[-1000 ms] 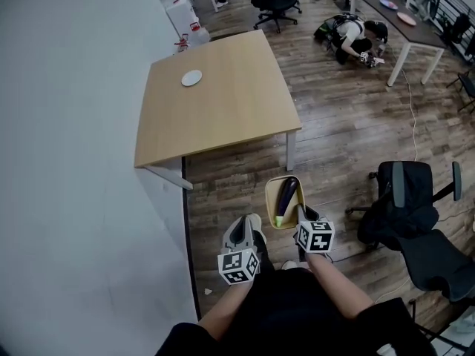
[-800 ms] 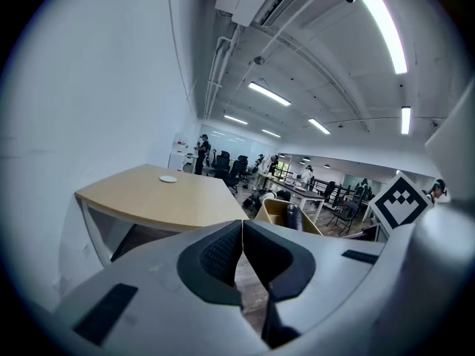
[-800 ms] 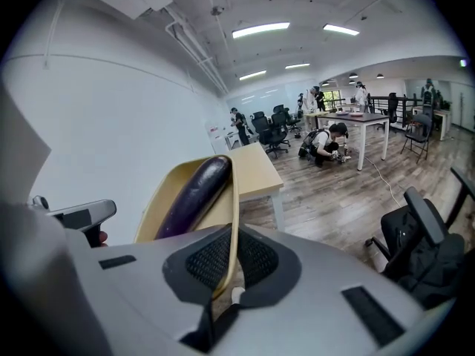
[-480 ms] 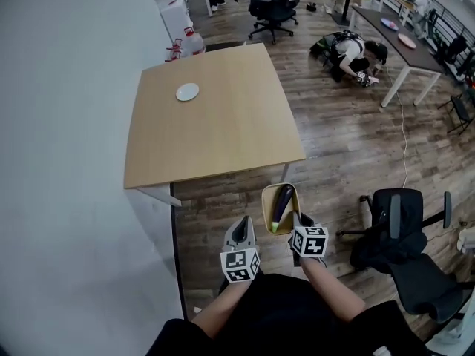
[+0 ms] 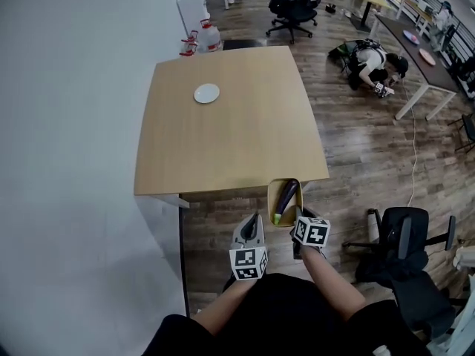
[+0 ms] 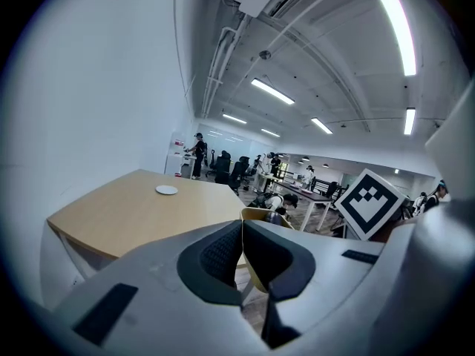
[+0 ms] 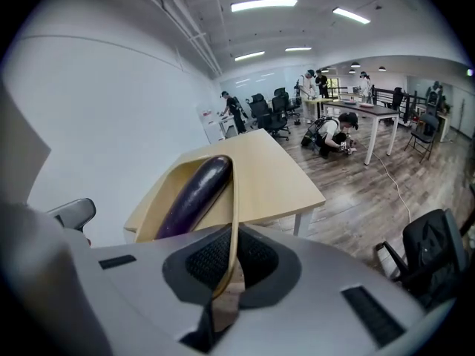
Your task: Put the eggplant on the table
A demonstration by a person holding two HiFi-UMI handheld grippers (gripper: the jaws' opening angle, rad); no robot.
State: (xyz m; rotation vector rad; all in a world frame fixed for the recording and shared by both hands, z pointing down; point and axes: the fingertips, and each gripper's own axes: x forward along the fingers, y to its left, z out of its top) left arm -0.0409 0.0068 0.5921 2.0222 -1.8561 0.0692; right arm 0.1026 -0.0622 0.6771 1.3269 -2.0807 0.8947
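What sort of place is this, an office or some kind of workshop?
Most likely an open-plan office or lab workspace. A plain wooden table stands on plank flooring, black swivel chairs are scattered about, and long strip lights run along the ceiling.

The dark purple, glossy eggplant (image 5: 285, 199) lies lengthwise in a shallow yellow tray (image 5: 271, 203), green stem end toward 6 o'clock and rounded tip toward 12, at the pale wooden worktop's (image 5: 230, 132) near edge, close to its 5 o'clock corner.
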